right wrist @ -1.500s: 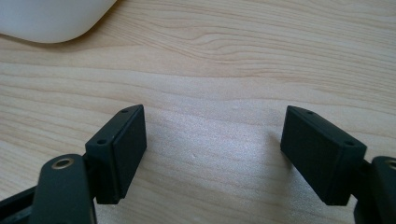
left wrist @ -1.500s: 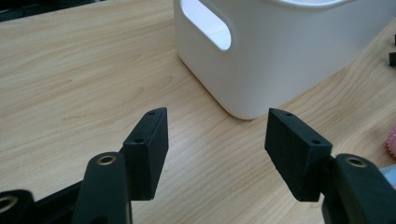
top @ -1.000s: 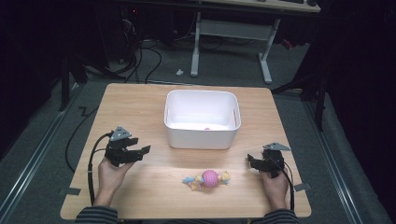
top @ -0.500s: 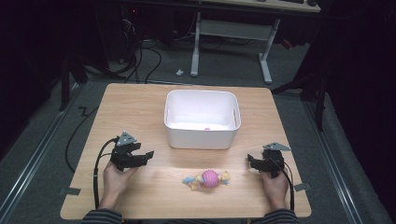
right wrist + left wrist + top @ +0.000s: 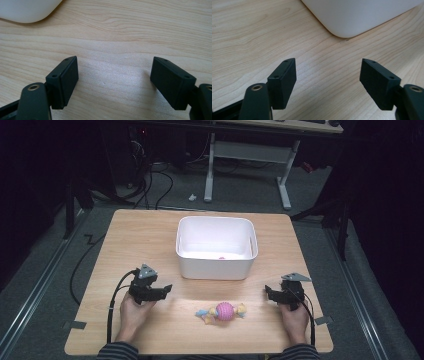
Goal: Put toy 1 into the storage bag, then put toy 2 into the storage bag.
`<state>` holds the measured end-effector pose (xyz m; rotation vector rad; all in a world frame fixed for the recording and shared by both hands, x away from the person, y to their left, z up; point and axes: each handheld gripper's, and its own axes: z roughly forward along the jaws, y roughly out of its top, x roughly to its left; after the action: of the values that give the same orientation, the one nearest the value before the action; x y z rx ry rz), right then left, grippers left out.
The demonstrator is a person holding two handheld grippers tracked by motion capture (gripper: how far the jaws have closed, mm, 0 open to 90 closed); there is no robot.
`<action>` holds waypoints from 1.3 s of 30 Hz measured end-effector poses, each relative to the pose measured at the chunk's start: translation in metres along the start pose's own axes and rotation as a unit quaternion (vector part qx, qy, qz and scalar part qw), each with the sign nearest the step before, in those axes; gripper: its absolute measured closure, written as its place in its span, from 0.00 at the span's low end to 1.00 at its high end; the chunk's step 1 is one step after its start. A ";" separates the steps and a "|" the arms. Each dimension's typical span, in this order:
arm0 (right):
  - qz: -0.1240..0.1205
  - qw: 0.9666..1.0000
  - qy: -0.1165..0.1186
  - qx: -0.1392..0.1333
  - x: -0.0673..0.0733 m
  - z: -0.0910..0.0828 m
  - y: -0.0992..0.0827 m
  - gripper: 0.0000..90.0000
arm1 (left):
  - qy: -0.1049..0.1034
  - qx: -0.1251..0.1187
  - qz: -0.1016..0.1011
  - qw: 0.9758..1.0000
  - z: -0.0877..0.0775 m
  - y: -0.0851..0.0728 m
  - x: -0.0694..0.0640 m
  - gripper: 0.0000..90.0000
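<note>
We see the pink ball toy with yellow and blue knotted ends (image 5: pixel 223 311) lying on the pale wooden table (image 5: pixel 125 235), just at six o'clock from the white rectangular plastic tub (image 5: pixel 216 265). At nine o'clock from the toy sits our left gripper (image 5: pixel 167 288), jaws wide apart over bare wood. At three o'clock, our right gripper (image 5: pixel 267 292), jaws spread too, empty.

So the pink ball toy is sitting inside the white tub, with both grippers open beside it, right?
Not quite. The high view shows the pink ball toy lying on the wooden table in front of the white tub, between the open left gripper and right gripper.
</note>
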<state>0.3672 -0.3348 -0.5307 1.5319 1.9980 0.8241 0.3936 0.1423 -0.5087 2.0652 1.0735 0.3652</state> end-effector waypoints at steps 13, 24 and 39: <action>0.000 1.000 0.000 0.000 0.000 0.000 0.000 0.25 | 0.029 0.022 0.031 0.999 0.029 -0.005 -0.007 0.33; -0.001 1.000 0.001 -0.001 0.000 0.001 0.000 0.25 | 0.024 0.002 0.032 0.999 0.035 -0.006 -0.004 0.28; -0.008 1.000 0.005 0.012 -0.001 -0.001 0.002 0.25 | 0.026 0.002 0.030 0.999 0.035 -0.006 -0.005 0.28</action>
<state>0.3677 -0.3352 -0.5285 1.5260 2.0309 0.8054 0.4065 0.1235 -0.5358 2.1051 1.0442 0.4487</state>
